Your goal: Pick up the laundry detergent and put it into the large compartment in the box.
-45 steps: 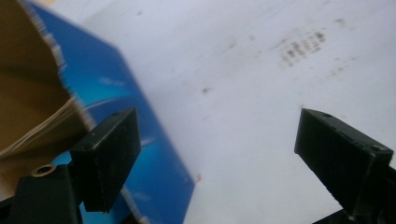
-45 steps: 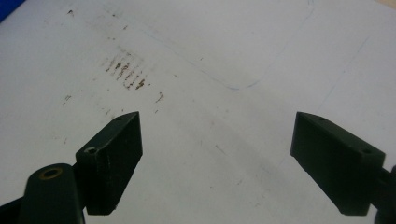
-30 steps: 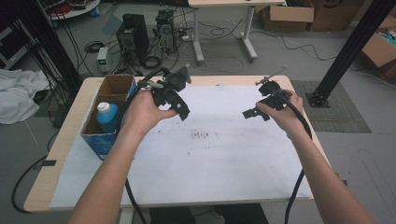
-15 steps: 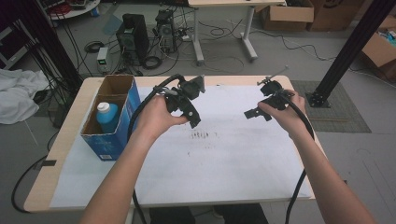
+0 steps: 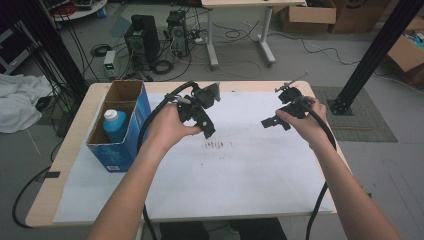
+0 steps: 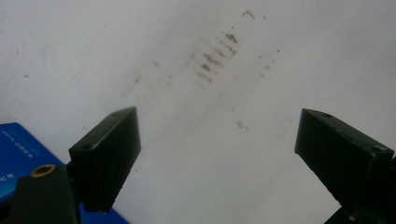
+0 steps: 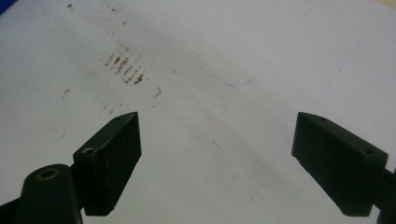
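bottle: (image 5: 114,124) white body, blue cap, upright inside the open blue carton (image 5: 131,112) at the left of the high view, near the bench's left edge. Closest thing to the left tongs, so I take it as the thing to grab.
left tongs: (image 5: 207,131) released, nothing between the jaws; they hover over the white sheet (image 5: 240,175) right of the carton, apart from it. In the left gripper view a corner of the blue carton sits at lower left behind one jaw.
right tongs: (image 5: 267,122) released too, empty, over the right part of the sheet, well apart from the bottle.
stains: (image 5: 216,145) brownish smudges mid-sheet, between both tongs.
weight: my guess is light to moderate; fill level can't be read.
stiffness: likely plastic, stiff enough for a firm pinch, may give slightly.
slip: smooth plastic, probably slick; the cap likely grips better.
fragility: low, but could leak if tipped with a loose cap.
grip point: come from above and pinch the cap or neck; the carton walls block the body's sides.
risk: the carton looks light and may lift or slide with the bottle; the right tongs could steady its rim.
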Demonstrator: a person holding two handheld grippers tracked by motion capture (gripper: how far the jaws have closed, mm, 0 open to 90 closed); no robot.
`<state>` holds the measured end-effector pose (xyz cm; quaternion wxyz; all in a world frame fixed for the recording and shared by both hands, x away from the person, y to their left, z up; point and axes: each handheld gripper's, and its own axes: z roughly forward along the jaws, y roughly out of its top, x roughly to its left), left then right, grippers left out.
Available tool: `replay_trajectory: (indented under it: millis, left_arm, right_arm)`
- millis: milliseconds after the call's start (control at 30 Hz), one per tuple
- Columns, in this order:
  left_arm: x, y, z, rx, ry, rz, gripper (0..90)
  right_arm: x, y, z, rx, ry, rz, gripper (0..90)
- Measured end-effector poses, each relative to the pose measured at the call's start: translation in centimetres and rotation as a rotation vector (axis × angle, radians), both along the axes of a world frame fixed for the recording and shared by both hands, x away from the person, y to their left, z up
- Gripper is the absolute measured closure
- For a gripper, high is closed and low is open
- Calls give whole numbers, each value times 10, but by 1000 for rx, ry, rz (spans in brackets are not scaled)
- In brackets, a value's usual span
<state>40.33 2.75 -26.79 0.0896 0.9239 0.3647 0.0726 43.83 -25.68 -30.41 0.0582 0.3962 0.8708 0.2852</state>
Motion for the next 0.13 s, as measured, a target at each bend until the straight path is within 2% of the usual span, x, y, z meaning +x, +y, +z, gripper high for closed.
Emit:
replay_trajectory:
  millis: [133]
  left_arm:
    - [-1,1,1,-9,-8,-2,151]
  right_arm:
    - [0,0,0,1,0,-2,156]
